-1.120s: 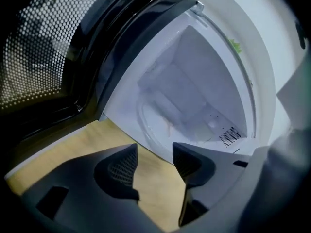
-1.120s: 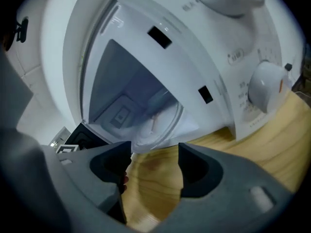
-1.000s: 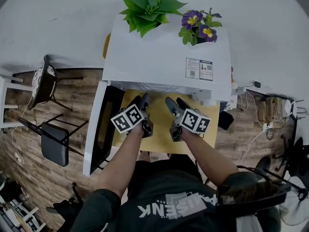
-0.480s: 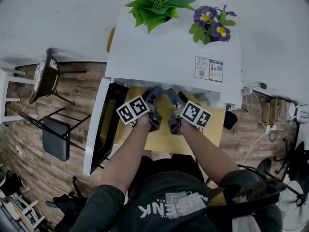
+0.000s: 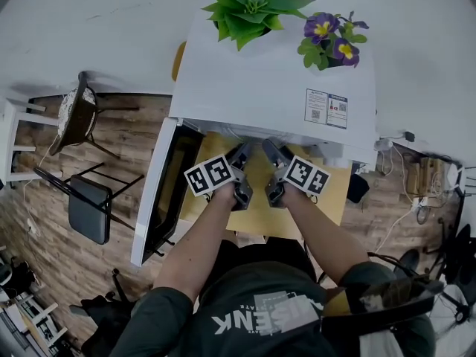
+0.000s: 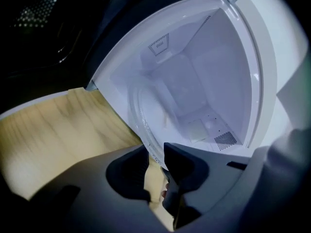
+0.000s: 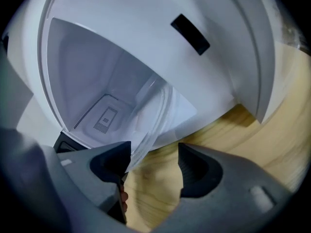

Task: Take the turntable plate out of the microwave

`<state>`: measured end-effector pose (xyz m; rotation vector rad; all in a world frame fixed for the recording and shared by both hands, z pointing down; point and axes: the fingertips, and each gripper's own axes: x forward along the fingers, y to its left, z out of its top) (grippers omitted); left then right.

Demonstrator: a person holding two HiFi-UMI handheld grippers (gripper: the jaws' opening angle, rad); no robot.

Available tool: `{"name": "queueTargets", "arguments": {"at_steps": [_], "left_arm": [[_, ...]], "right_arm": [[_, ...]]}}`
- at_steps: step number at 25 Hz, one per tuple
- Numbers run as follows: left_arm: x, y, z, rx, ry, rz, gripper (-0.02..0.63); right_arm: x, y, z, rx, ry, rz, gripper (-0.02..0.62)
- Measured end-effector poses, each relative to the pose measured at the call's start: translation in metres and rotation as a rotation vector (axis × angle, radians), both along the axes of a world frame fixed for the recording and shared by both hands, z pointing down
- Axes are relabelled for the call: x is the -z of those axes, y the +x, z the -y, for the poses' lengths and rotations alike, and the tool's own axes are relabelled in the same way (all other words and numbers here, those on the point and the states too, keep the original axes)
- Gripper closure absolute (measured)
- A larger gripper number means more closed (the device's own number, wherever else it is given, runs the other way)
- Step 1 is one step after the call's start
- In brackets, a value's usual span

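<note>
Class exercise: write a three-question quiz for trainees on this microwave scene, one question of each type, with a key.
1. True or false: the door of the microwave is shut.
2. Pick one. What is between the jaws of the left tool? A) a mug B) the rim of the turntable plate C) nothing
3. Fill in: the jaws of the right tool stand ____.

Key
1. False. The door is swung open.
2. B. The jaws have just been closing and now pinch the rim.
3. Open. The jaws are wide apart, with the plate's rim beside one jaw.
</note>
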<state>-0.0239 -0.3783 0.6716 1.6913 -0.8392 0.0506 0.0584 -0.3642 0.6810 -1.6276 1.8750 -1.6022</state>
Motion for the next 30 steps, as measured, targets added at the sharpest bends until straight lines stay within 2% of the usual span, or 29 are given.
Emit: {"name": "queueTargets", "arguments": {"at_steps": [8,13,16,18,24,27,30], "left_arm": [[0.001,-0.006,-0.036,-0.026,0.023,0.015,0.511],[0.002,-0.007,-0.060,-0.023,0.017,0.003,0.511],[0.000,-0.010,-0.075,-0.019,0.006,0.001,0.511],[-0.002,-0.010,-0.082,-0.012,-0.001,-0.004,0.511],[-0.005,-0.016,-0.097,0.001,0.026,-0.013,0.503],[-0.003,-0.021,-0.093,0.017,0.090,0.000,0.486],[0.000,-0.033,-0.077,0.101,0.112,-0.063,0.456]], "right_arm": [[0.008,-0.009,0.000,0.040,0.046,0.091,0.307],[0.001,-0.002,-0.002,0.003,0.022,0.096,0.310],[0.004,-0.006,-0.006,0.042,0.042,0.114,0.352],[0.008,-0.009,-0.009,0.060,0.062,0.143,0.440],[0.011,-0.015,-0.024,0.098,0.062,0.231,0.483],[0.013,-0.016,-0.028,0.100,0.069,0.291,0.503],[0.016,-0.014,-0.031,0.108,0.076,0.324,0.518]]}}
